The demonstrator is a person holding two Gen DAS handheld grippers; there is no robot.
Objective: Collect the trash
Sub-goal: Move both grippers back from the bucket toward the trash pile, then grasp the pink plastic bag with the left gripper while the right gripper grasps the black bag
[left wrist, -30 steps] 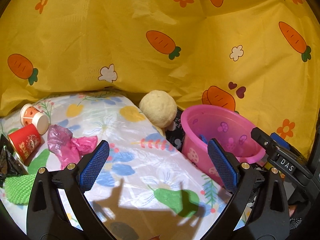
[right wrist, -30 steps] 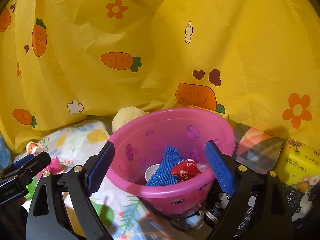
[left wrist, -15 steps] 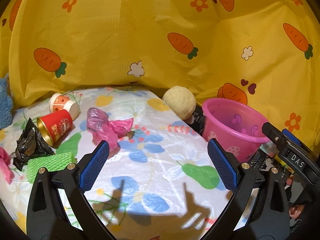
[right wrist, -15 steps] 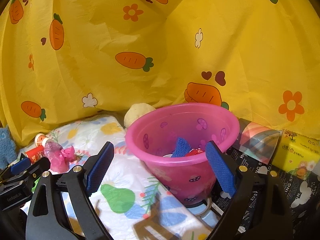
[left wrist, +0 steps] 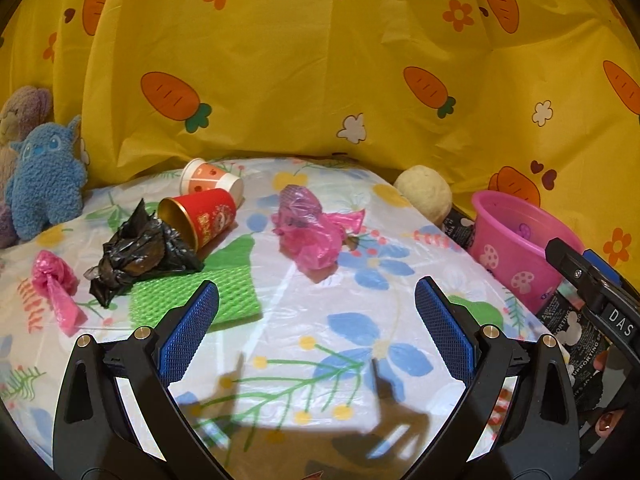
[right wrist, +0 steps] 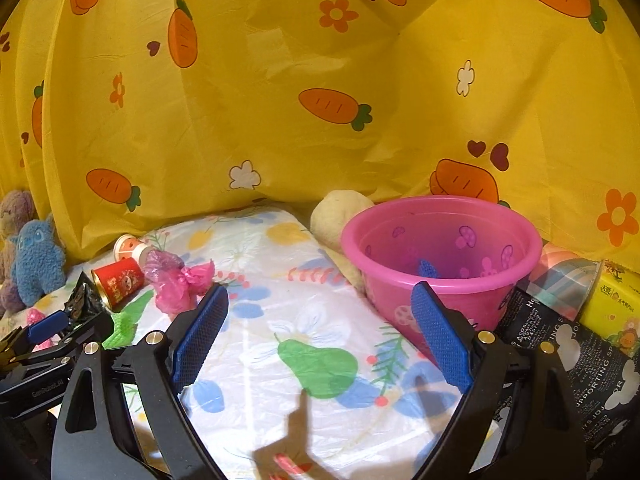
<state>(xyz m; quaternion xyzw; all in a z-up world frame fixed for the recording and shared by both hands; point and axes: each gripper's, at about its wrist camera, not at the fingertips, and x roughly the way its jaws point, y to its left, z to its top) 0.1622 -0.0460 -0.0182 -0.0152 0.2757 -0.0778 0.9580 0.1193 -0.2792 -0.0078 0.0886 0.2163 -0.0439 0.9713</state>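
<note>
Left tongs [left wrist: 316, 316] and right tongs [right wrist: 320, 332] hover level, both spread apart, empty; pink bucket [right wrist: 440, 240] far right

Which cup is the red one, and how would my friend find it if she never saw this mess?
Look at the flowery plastic sheet in front of the yellow carrot curtain, then go to its far left part near the blue plush toy. The red paper cup lies on its side there, its gold-lined mouth against the crumpled black bag. The cup behind it is white and orange.
</note>
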